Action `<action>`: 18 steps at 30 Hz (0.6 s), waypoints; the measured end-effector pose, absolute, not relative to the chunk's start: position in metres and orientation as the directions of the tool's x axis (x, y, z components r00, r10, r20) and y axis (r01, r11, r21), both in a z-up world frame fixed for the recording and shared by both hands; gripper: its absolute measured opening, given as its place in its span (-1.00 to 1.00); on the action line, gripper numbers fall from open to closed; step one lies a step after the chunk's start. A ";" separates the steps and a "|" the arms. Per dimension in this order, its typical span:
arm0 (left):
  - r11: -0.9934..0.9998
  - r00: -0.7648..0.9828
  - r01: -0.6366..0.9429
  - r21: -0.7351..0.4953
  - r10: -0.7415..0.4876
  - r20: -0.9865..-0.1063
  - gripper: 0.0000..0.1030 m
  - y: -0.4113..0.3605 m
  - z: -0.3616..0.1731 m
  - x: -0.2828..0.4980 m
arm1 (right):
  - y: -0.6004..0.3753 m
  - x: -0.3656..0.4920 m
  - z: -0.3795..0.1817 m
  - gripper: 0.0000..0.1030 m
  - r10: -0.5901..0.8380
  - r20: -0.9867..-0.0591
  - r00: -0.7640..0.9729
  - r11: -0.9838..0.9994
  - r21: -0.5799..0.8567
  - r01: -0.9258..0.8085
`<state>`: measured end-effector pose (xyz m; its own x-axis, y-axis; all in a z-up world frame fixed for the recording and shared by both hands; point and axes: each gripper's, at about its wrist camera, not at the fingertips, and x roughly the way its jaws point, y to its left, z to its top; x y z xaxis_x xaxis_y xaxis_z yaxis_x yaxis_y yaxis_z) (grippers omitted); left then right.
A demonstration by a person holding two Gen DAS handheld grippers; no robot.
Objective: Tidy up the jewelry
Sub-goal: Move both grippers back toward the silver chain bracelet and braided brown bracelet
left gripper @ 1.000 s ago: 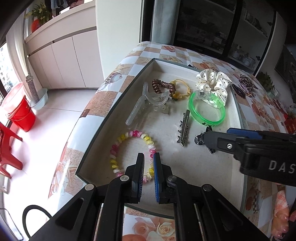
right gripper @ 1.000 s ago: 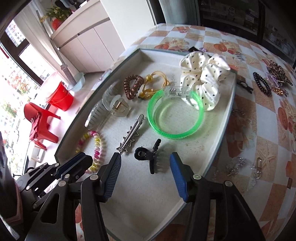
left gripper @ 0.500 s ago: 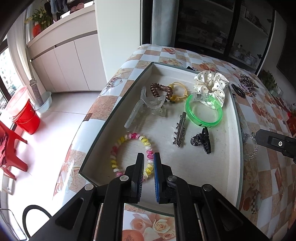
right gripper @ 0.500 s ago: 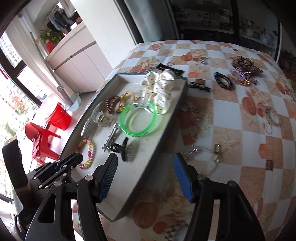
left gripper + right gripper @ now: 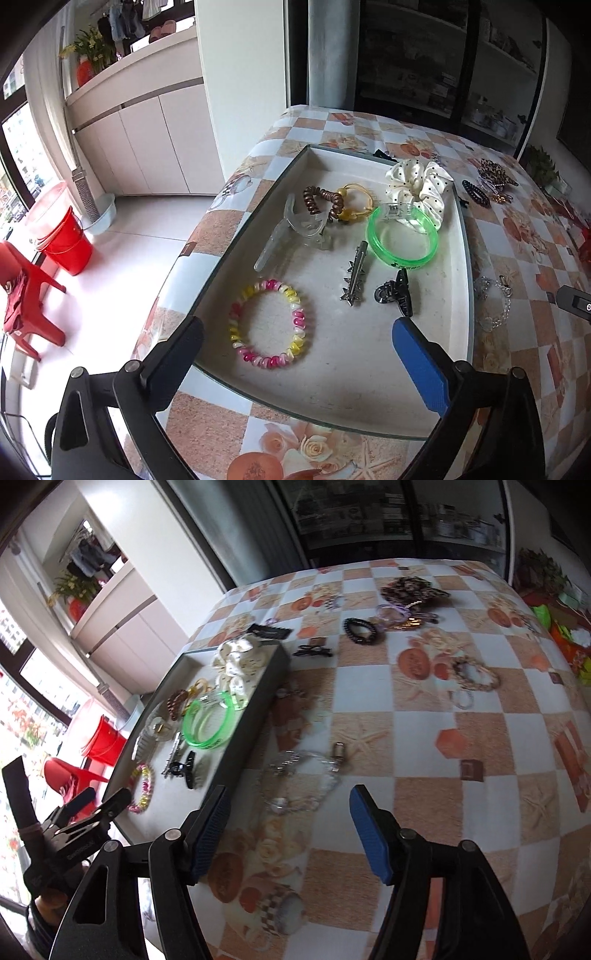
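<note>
Blue-padded left tool (image 5: 297,334) has just sprung wide apart, empty, above the tray (image 5: 466,258) holding the pink-yellow coil bracelet (image 5: 267,328). Right tool (image 5: 288,812), jaws just widening and empty, hangs over a clear chain (image 5: 299,779) on the bench (image 5: 424,738).

A checkered tablecloth (image 5: 532,325) printed with roses, starfish and fruit is covering the table, its orange and white squares running to every edge. Beyond the table's left side a red bucket (image 5: 68,240) is sitting on the pale tiled floor (image 5: 122,273), and a red plastic chair (image 5: 26,295) is standing just beside it — something red is lying over its seat. White cabinets (image 5: 144,147) are lining the far wall, and on their top a potted plant (image 5: 88,55) with yellow blooms is standing. Behind the table, dark shelving (image 5: 399,513) behind glass is showing small boxes — too blurred to tell apart. A green plant (image 5: 539,572) is sitting past the table's far right corner.
</note>
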<state>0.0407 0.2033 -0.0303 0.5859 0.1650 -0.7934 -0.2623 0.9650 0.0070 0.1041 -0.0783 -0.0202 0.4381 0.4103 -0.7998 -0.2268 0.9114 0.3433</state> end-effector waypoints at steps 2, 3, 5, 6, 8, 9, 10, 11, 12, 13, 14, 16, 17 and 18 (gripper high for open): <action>0.966 0.589 -0.257 0.021 0.174 -0.789 1.00 0.198 -0.029 0.041 | -0.090 0.104 -0.022 0.43 0.403 -0.800 0.445 0.915 0.346 -0.206; 0.968 0.591 -0.250 0.027 0.174 -0.788 1.00 0.194 -0.027 0.041 | -0.098 0.103 -0.023 0.47 0.400 -0.799 0.449 0.917 0.350 -0.193; 0.973 0.597 -0.230 0.032 0.167 -0.785 1.00 0.185 -0.025 0.041 | -0.110 0.102 -0.025 0.57 0.395 -0.799 0.454 0.918 0.358 -0.170; 0.975 0.601 -0.220 0.035 0.164 -0.782 1.00 0.180 -0.022 0.041 | -0.116 0.101 -0.027 0.58 0.392 -0.799 0.456 0.919 0.360 -0.158; 0.980 0.611 -0.194 0.044 0.156 -0.776 1.00 0.169 -0.018 0.040 | -0.127 0.100 -0.032 0.61 0.382 -0.805 0.454 0.923 0.361 -0.136; 0.983 0.617 -0.179 0.047 0.149 -0.773 1.00 0.162 -0.016 0.040 | -0.131 0.099 -0.033 0.64 0.379 -0.807 0.453 0.923 0.362 -0.128; 0.985 0.622 -0.168 0.048 0.143 -0.770 1.00 0.157 -0.014 0.040 | -0.136 0.098 -0.036 0.66 0.375 -0.810 0.451 0.924 0.362 -0.119; 0.987 0.627 -0.153 0.047 0.134 -0.767 1.00 0.150 -0.012 0.041 | -0.141 0.098 -0.037 0.67 0.373 -0.811 0.451 0.925 0.363 -0.111; 0.990 0.632 -0.134 0.045 0.120 -0.766 1.00 0.143 -0.010 0.042 | -0.146 0.097 -0.039 0.68 0.370 -0.812 0.451 0.925 0.365 -0.103; 0.991 0.633 -0.122 0.044 0.112 -0.766 1.00 0.138 -0.010 0.043 | -0.150 0.096 -0.039 0.68 0.369 -0.813 0.451 0.926 0.366 -0.098; 0.993 0.634 -0.109 0.043 0.103 -0.766 1.00 0.132 -0.009 0.044 | -0.155 0.095 -0.040 0.68 0.366 -0.813 0.452 0.926 0.366 -0.092; 0.996 0.636 -0.083 0.035 0.080 -0.767 1.00 0.119 -0.008 0.046 | -0.161 0.094 -0.040 0.68 0.360 -0.814 0.456 0.928 0.362 -0.085; 0.997 0.635 -0.067 0.029 0.065 -0.770 1.00 0.113 -0.008 0.046 | -0.165 0.094 -0.040 0.68 0.354 -0.815 0.459 0.930 0.358 -0.082; 0.999 0.634 -0.042 0.019 0.042 -0.772 1.00 0.104 -0.007 0.046 | -0.169 0.093 -0.040 0.68 0.347 -0.816 0.462 0.933 0.352 -0.078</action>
<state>0.0464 0.1042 -0.0072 0.6342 0.0416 -0.7721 -0.0425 0.9989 0.0189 0.0935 -0.1693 -0.0401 0.4625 0.3472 -0.8158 -0.0784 0.9325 0.3525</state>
